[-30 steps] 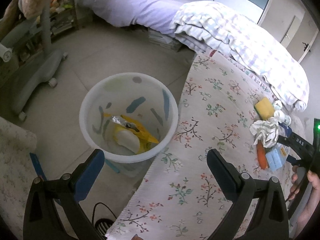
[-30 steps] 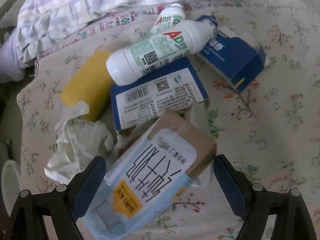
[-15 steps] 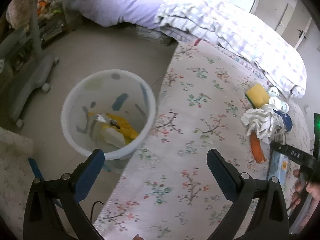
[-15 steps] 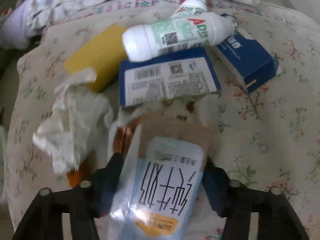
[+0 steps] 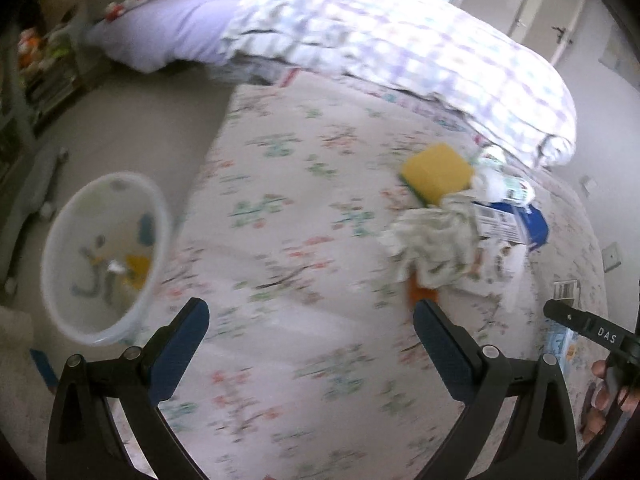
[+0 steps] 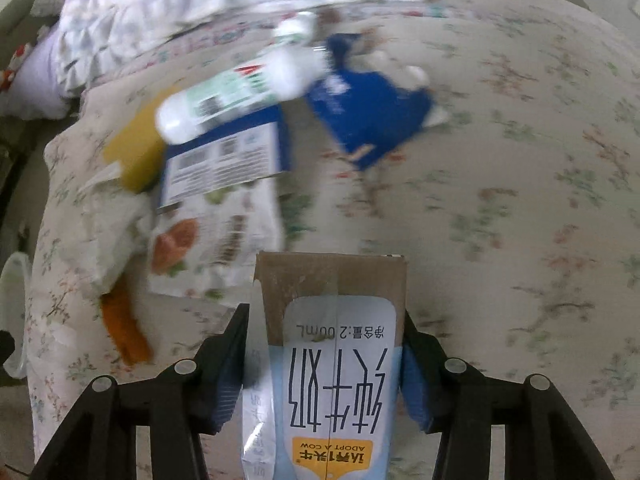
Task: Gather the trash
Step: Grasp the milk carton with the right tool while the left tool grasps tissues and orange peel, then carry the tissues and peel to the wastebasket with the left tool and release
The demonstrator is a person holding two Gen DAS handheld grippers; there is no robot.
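My right gripper has a light-blue and brown milk carton between its pads; the jaws are still closing and both pads press its sides. The carton hangs over the floral bedspread, a little back from the trash pile: a white bottle, a blue-and-white box, a dark blue box, a snack wrapper, a yellow sponge and crumpled tissue. My left gripper is open and empty above the bedspread. The white bin stands on the floor at the left.
A checked quilt lies folded across the bed behind the pile. An orange wrapper pokes out from under the tissue. A person's hand holds the right gripper at the lower right edge. A chair base sits beyond the bin.
The right gripper closed on the milk carton and drew it out of the pile. The left gripper moved from over the bin to over the bed, so the bin slid left.
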